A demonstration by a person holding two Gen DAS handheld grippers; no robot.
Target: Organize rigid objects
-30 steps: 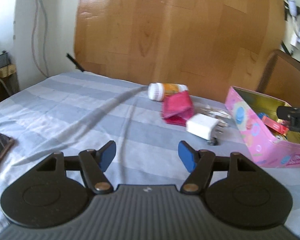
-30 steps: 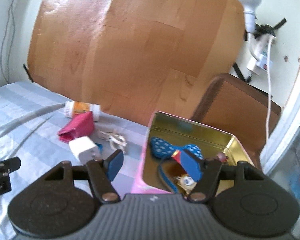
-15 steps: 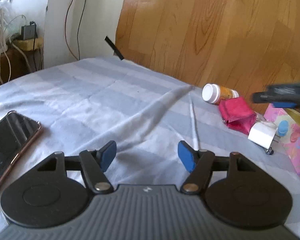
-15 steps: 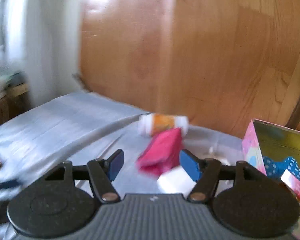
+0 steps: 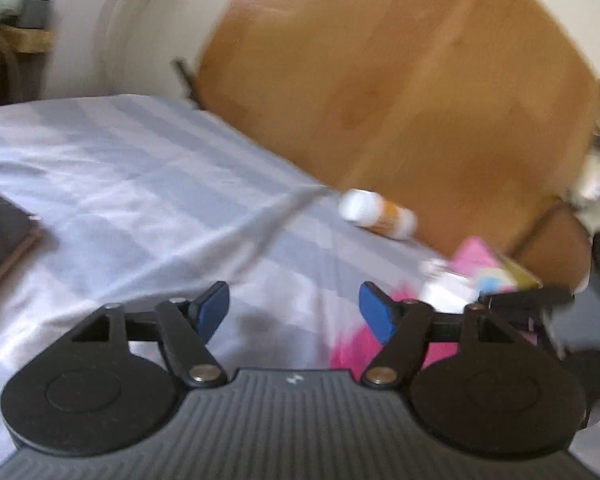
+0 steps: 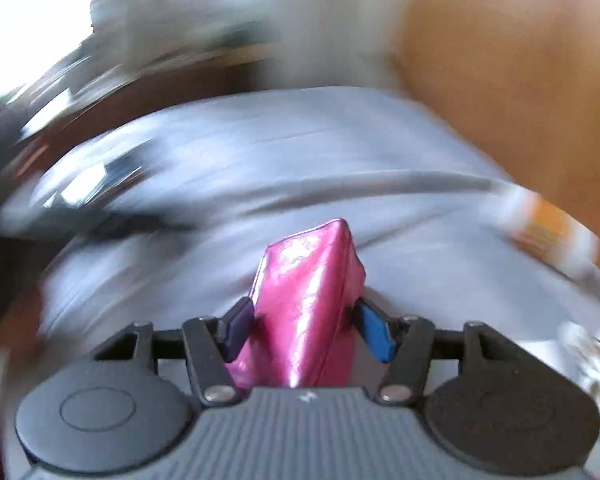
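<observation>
In the right wrist view my right gripper (image 6: 306,326) is closed on a shiny pink pouch (image 6: 308,292) that stands between its blue pads above the striped sheet. The view is blurred by motion. In the left wrist view my left gripper (image 5: 294,312) is open and empty over the sheet. The pink pouch (image 5: 350,350) shows blurred behind its right finger. A white and orange pill bottle (image 5: 376,214) lies on its side near the wooden headboard and also shows in the right wrist view (image 6: 548,226). The pink tin box (image 5: 488,268) and a white charger (image 5: 446,286) sit at the right.
A grey-blue striped bed sheet (image 5: 140,200) covers the surface. A phone (image 5: 4,236) lies at the left edge. A wooden headboard (image 5: 400,80) stands behind. A side table with cables (image 5: 24,36) is at the far left.
My right gripper has swung left from the tin box down to the pink pouch and closed on it. My left gripper has turned back to the right.
</observation>
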